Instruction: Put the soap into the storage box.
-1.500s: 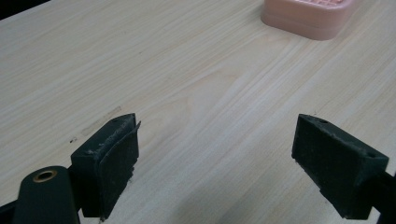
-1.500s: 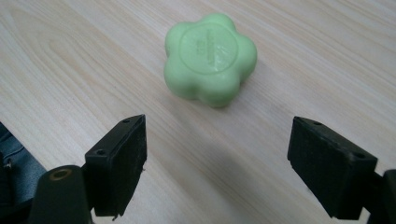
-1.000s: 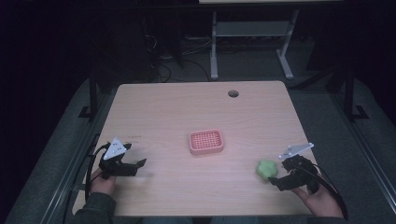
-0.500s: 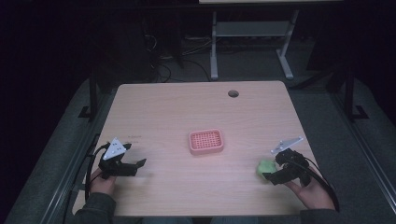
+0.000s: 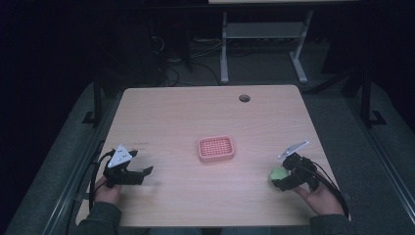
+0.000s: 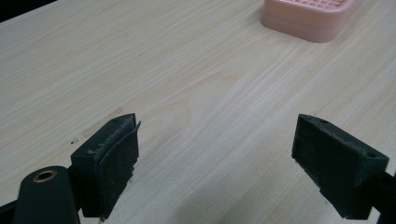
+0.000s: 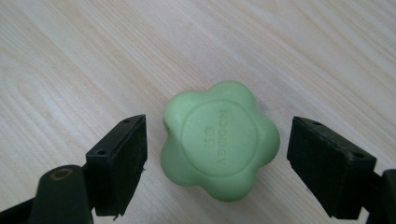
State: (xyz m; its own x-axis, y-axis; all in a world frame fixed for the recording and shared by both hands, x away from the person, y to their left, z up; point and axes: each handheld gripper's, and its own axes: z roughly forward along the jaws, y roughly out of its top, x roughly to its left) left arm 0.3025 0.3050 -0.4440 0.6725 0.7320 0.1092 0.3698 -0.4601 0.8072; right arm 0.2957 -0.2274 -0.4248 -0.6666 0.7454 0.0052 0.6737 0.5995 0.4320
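The right gripper [image 7: 217, 168] stands wide open with the green flower-shaped soap [image 7: 219, 145] lying flat on the worktop [image 5: 205, 112] between its jaws, a gap on either side and nothing yet in its hold; in the high view the soap [image 5: 278, 174] sits well to the right of the pink soap dish [image 5: 216, 148], near the worktop's right front corner. The step in hand looks like the grasp. To do it well, the jaws should drop low enough for the pads to meet the soap's thick side wall rather than its rounded top edge, stay centred so both pads touch together, and close gently, since a lobed, smooth bar may twist or squirt out under a lopsided squeeze. The left gripper [image 5: 128, 172] rests open and empty on the worktop, well left of the dish. Compared with a second ago, the right gripper has moved in from just beside the soap to straddle it; the left one and the dish are unchanged.
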